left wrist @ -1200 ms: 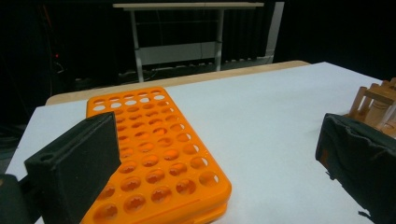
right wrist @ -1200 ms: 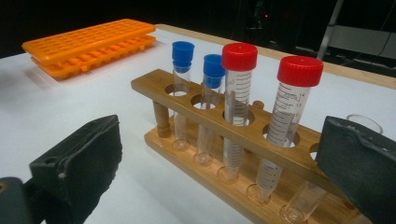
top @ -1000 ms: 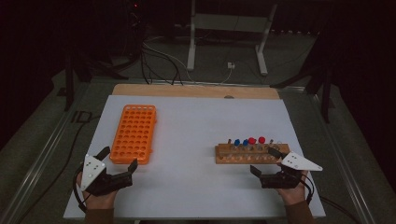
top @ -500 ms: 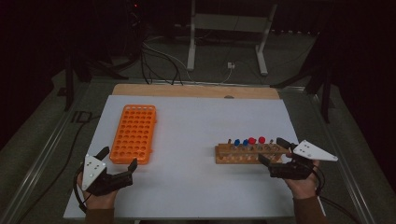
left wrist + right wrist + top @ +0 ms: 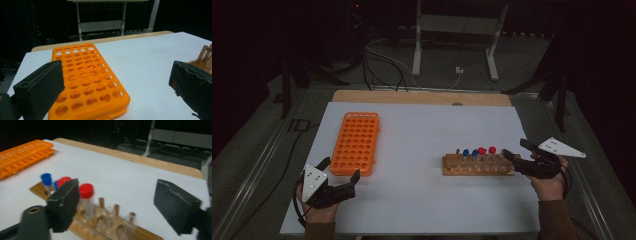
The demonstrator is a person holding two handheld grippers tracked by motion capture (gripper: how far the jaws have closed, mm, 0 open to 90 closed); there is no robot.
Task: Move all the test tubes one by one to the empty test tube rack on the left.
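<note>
A: Where was the right gripper [image 5: 515, 153]?
B: Just at the right end of the wooden rack [image 5: 478, 165], which stood on the white table [image 5: 422, 150]. Its jaws had just been closing, with a gap left and nothing between them.
A: And the left gripper [image 5: 340, 170]?
B: Jaws apart, empty, just below the orange rack [image 5: 356, 142].

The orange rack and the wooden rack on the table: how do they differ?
The orange rack is a wide plastic grid of many holes, all without tubes; the wooden rack is a narrow strip holding capped tubes, two blue caps and two red caps. The orange rack lies lengthwise away from the person, near the left gripper; the wooden rack lies crosswise, by the right gripper. Both rest flat on the white sheet.
</note>
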